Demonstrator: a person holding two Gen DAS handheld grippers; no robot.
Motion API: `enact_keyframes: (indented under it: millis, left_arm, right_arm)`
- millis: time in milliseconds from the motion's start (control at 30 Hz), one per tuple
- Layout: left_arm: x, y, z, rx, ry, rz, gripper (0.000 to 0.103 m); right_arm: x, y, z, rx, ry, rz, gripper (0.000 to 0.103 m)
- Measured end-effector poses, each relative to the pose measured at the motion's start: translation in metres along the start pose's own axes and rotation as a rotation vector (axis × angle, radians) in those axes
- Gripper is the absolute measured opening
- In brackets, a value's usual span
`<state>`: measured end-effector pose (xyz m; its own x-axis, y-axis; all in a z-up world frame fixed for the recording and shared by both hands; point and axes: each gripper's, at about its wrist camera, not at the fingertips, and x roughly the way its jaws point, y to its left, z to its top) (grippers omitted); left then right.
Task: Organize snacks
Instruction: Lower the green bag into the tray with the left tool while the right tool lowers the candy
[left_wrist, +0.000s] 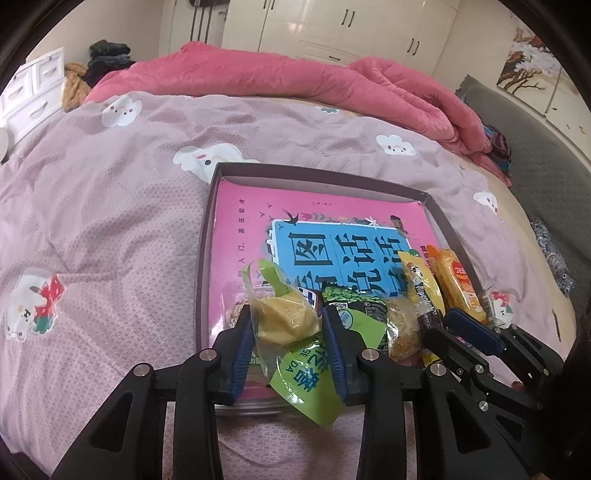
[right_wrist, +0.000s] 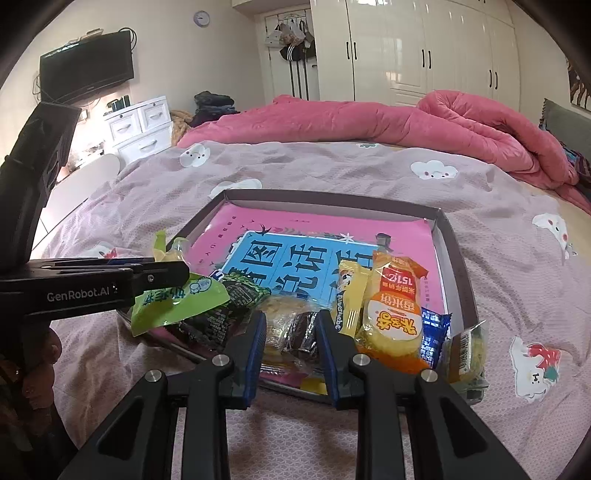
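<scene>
On left hand-held gripper (right_wrist: 162, 273), "GenRobot.AI", yellow packet (right_wrist: 349, 299) perhaps "Alpenliebe"

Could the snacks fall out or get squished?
Maybe. The left gripper pinches a green-and-clear packet with a soft yellow cake inside, so squeezing harder could squash it. The right gripper clamps a dark-wrapped snack in a crowded row, so lifting might drag neighbours. The tray has a low rim, and one packet already sits at its corner.

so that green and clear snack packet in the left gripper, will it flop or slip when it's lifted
Probably floppy: the green snack packet is thin film, its printed end sagging below the left gripper. It looks light. The glossy wrapper may slide, though the yellow cake bulging inside gives the pads something to bear on.
</scene>
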<state>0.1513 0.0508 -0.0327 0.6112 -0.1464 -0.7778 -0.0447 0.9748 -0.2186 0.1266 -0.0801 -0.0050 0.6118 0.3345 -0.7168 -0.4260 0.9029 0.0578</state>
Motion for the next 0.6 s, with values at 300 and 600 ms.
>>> enact_keyframes:
  millis: [300, 600]
  left_arm:
    - [0.0, -0.0008, 0.0009, 0.001, 0.006, 0.009, 0.045]
    - [-0.0054, -0.0007, 0.0017, 0.004, -0.003, 0.021, 0.058]
  right_arm:
    - [-0.0007, -0.0013, 0.0005, 0.011, 0.004, 0.005, 0.029]
    - [-0.0051, -0.0005, 0.003, 0.012, -0.018, 0.004, 0.033]
